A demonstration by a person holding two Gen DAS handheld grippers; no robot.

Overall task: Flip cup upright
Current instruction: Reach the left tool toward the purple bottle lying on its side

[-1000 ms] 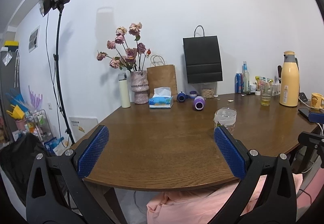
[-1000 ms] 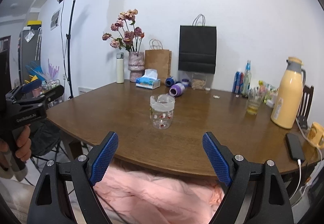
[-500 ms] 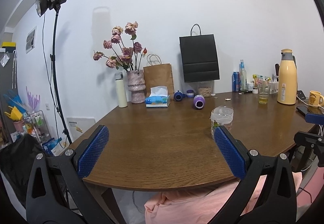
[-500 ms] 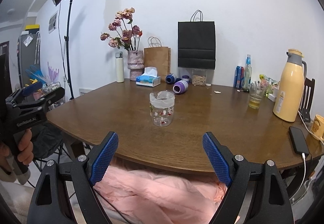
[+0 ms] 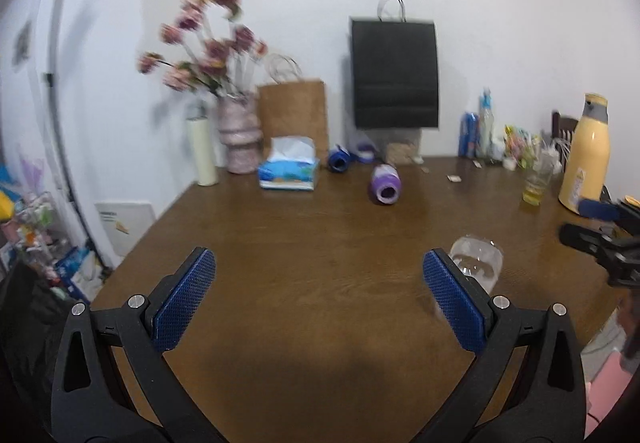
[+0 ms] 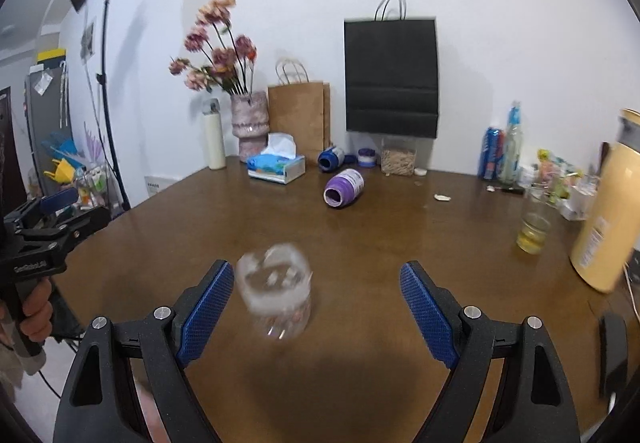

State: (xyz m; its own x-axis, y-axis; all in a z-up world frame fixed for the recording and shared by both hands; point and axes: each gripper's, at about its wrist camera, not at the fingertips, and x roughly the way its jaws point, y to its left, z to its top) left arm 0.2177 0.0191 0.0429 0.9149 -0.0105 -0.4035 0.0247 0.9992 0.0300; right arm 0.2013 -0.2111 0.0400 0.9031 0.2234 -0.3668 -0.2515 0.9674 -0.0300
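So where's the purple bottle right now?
The purple bottle lies on its side on the table, toward the back, just right of the tissue box.

Both wrist views low over table (image 5: 280,243), facing wall, sharing cup (image 6: 276,293)

no legible text anywhere

left hand-held gripper (image 5: 320,283) | black frame | blue textured pads | silver screws
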